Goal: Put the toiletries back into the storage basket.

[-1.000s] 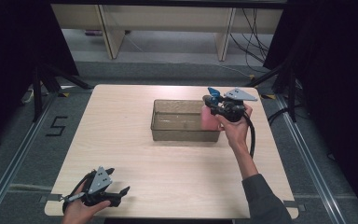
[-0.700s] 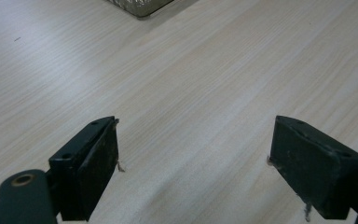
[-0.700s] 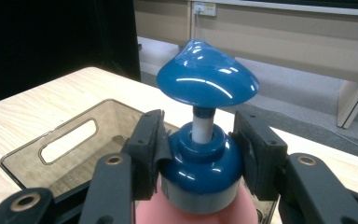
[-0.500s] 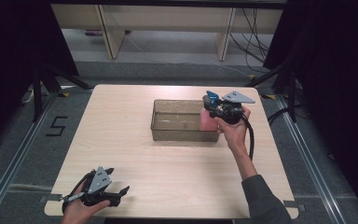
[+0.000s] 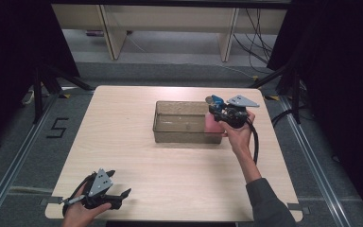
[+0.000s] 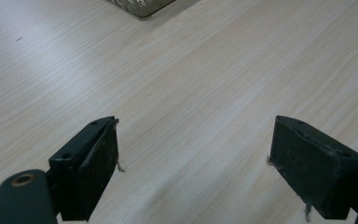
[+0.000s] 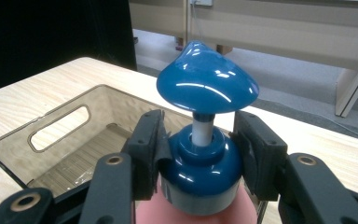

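- Nearest to me, at the lower left of the high view, my left gripper [image 5: 116, 196] lies low over the near corner of the table [image 5: 123, 142], a pale board with fine straight wood grain and a matte finish.
- In the left gripper view its two flat black pads [image 6: 100, 168] stand wide apart with only bare wood between them; their edges look worn and a little frayed.
- Farther off, right of centre in the high view, my right gripper [image 5: 216, 115] is clamped on a pump bottle [image 5: 212, 124] at the right end of the bin.
- In the right gripper view the bottle's glossy blue collar [image 7: 200, 163] sits squeezed between my black pads [image 7: 154, 149], one on each side; the rounded blue pump head [image 7: 207, 84], smooth and shiny, rises above them on a short white stem.
- Below the collar, the bottle's body is a matte pink.
- Beyond the bottle lies the bin [image 7: 23, 135], a smoky clear plastic box with rounded corners and a slotted handle hole in its end wall.
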`<state>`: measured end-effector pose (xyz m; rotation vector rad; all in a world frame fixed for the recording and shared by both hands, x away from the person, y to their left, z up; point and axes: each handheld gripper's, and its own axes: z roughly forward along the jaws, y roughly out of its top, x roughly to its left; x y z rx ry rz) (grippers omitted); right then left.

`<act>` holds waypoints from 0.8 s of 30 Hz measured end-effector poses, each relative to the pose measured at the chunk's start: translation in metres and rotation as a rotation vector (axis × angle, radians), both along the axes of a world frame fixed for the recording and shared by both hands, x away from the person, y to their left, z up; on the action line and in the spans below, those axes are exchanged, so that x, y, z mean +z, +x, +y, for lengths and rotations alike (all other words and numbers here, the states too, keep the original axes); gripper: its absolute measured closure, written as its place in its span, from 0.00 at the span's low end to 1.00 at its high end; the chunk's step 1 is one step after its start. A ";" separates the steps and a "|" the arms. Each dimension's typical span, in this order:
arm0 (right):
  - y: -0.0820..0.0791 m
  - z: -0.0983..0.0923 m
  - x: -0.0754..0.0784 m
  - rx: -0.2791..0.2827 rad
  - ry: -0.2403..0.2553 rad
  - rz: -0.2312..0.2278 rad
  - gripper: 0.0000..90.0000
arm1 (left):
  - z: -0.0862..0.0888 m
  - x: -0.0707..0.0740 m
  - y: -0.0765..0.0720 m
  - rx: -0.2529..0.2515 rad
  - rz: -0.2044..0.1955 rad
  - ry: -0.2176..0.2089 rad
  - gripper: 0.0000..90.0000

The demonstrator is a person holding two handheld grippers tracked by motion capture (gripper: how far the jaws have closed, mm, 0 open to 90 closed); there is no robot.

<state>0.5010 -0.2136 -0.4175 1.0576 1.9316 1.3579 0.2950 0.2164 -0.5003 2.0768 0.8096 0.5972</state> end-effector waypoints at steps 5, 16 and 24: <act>0.000 -0.001 -0.003 -0.012 -0.024 -0.009 0.60 | 0.000 0.000 0.000 -0.003 0.002 0.006 0.17; 0.000 0.002 -0.016 -0.012 -0.021 0.042 0.60 | 0.001 0.001 0.000 -0.006 -0.001 -0.003 0.17; -0.002 0.003 -0.016 -0.003 -0.030 0.043 0.60 | 0.001 0.001 0.001 -0.014 -0.008 0.012 0.17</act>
